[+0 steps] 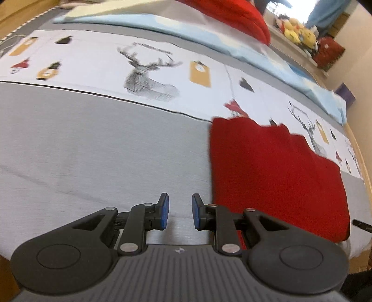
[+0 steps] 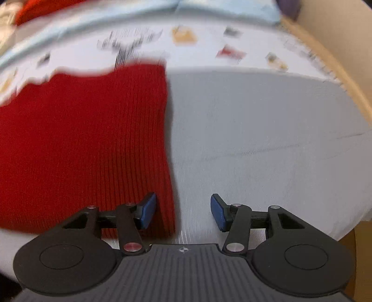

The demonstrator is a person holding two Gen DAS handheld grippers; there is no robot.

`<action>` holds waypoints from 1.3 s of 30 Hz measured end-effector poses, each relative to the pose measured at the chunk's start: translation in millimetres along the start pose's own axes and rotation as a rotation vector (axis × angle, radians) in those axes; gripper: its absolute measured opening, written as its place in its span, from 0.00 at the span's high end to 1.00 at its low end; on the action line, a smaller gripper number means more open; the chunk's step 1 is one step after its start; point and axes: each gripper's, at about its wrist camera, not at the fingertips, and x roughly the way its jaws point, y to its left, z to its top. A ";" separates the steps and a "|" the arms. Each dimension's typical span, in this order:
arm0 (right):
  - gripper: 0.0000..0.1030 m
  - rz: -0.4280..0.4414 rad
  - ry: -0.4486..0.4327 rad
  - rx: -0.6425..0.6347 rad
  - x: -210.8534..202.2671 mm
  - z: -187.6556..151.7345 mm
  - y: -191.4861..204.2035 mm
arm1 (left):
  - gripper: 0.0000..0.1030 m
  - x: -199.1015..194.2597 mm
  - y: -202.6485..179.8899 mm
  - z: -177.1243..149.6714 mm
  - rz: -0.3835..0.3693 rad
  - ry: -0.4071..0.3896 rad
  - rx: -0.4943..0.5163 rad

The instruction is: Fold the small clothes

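Observation:
A red ribbed knit garment (image 1: 274, 176) lies flat in a folded rectangle on the grey part of the bedspread (image 1: 104, 144). It also shows in the right wrist view (image 2: 81, 144). My left gripper (image 1: 180, 212) is open and empty, low over the grey cloth just left of the garment's left edge. My right gripper (image 2: 183, 212) is open and empty, above the garment's right edge, with its left pad over the red knit and its right pad over the grey cloth.
The bedspread has a white band with reindeer (image 1: 146, 74) and tag prints. A light blue sheet (image 1: 209, 39) and a red pillow (image 1: 237, 14) lie beyond. A wooden bed frame (image 2: 344, 81) runs at the right. A shelf with yellow plush toys (image 1: 295, 30) stands far back.

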 end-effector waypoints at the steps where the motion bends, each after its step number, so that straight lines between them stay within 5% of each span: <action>1: 0.50 -0.020 -0.053 0.011 -9.4 0.0 3.6 | 0.77 -3.5 7.0 0.1 0.003 -0.010 -0.013; 5: 0.50 -0.020 -0.256 -0.019 -49.6 -4.9 43.5 | 0.76 -20.3 34.9 2.3 0.026 -0.057 -0.069; 8: 0.50 0.040 -0.320 -0.076 -65.2 -14.3 87.6 | 0.75 -30.3 50.4 2.4 0.030 -0.080 -0.103; 17: 0.52 0.290 -0.342 -0.204 -86.5 -56.2 236.4 | 0.75 -47.3 97.4 -3.0 0.063 -0.107 -0.162; 25: 0.52 0.455 -0.328 -0.476 -99.1 -100.5 363.2 | 0.75 -57.1 136.9 -13.5 0.089 -0.108 -0.219; 34: 0.48 0.393 -0.329 -0.753 -79.1 -128.2 434.4 | 0.75 -54.0 139.2 -7.2 0.136 -0.115 -0.224; 39: 0.44 0.269 -0.373 -0.951 -71.0 -150.3 456.9 | 0.73 -51.1 138.5 -0.7 0.127 -0.122 -0.230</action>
